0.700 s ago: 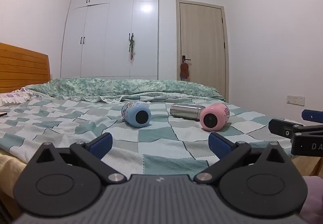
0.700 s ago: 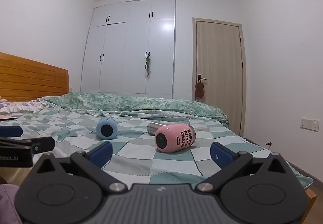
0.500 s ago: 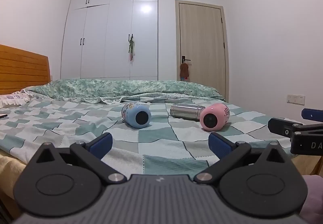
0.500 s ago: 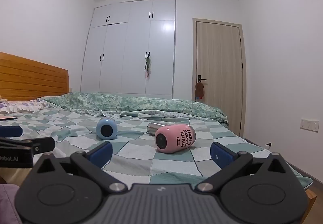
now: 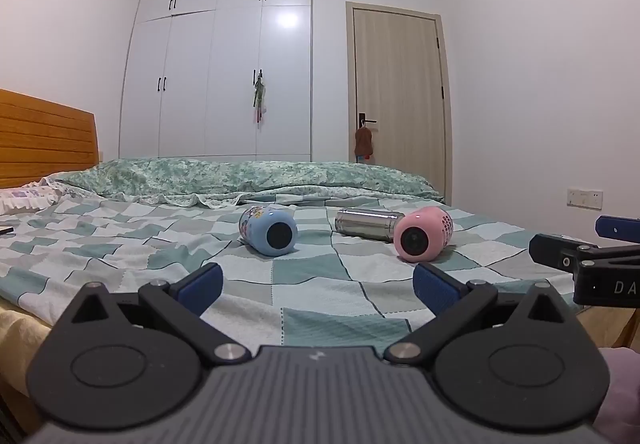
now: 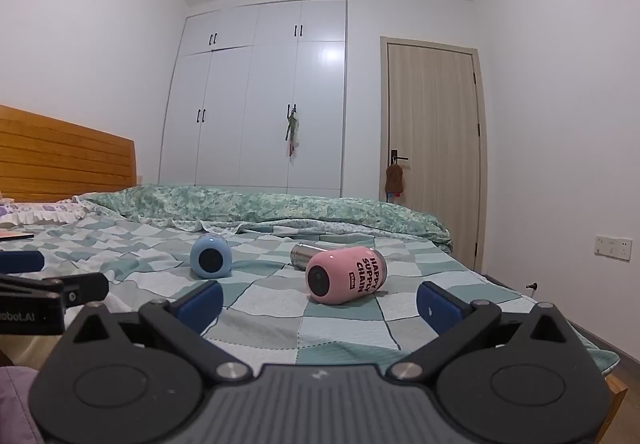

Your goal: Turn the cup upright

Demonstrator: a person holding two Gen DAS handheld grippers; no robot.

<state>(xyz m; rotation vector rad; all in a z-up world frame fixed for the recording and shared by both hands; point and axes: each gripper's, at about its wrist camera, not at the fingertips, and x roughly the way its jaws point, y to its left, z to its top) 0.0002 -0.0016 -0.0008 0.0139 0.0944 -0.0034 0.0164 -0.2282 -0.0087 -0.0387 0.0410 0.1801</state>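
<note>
Only the right wrist view shows the lettering on the pink cup (image 6: pixel 346 275), which lies on its side mid-bed (image 6: pixel 344 324) beside a steel flask (image 6: pixel 301 254), possibly touching. The blue cup (image 5: pixel 269 229) lies apart. Left gripper (image 5: pixel 318 282) and right gripper (image 6: pixel 320 302) hover at the near bed edge, fingers wide, holding nothing.

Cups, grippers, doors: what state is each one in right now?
blue cup: on its side on the bed
pink cup: on its side, end toward camera
steel flask: on its side behind the pink cup
left gripper: open, empty
right gripper: open, empty
room door: closed
wardrobe doors: closed
</note>
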